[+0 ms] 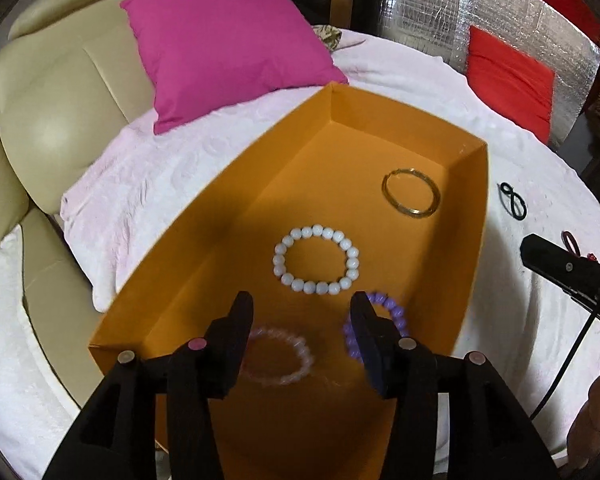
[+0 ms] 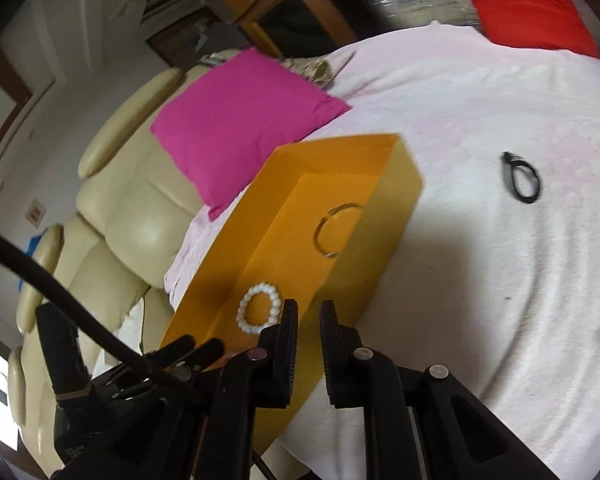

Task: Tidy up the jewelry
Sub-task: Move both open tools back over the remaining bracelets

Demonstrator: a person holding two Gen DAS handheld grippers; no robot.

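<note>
The main risk here sits with the left gripper (image 1: 302,308), which hangs with its jaws wide apart and nothing between them, low over the near end of the open orange cardboard box (image 1: 474,216). The translucent pale pink beaded bracelet (image 1: 278,360) lies on the box floor just under and between those fingers, blurred in the left wrist view, and the purple beaded bracelet (image 1: 394,312) is half hidden behind the right-hand finger. If the gripper moves sideways, a finger could catch either loop and drag it, or knock it against the white beaded bracelet (image 1: 316,260) lying just beyond. The box walls look thin and light; a nudge could probably slide the whole box across the pale pink blanket (image 1: 172,176) covering the surface it rests on.

The right gripper (image 2: 309,312) hovers outside the box's near long wall, its jaws nearly together with only a narrow gap and nothing held. From that angle a forward push would likely strike the wall, not clear it.

Further along the box floor the thin gold metal bangle (image 1: 411,192) lies flat, well apart from the beads. Two small pieces are not yet in the box: a black looped band (image 2: 522,178) on the blanket, and a dark red loop (image 1: 571,242), too small to identify.
</note>
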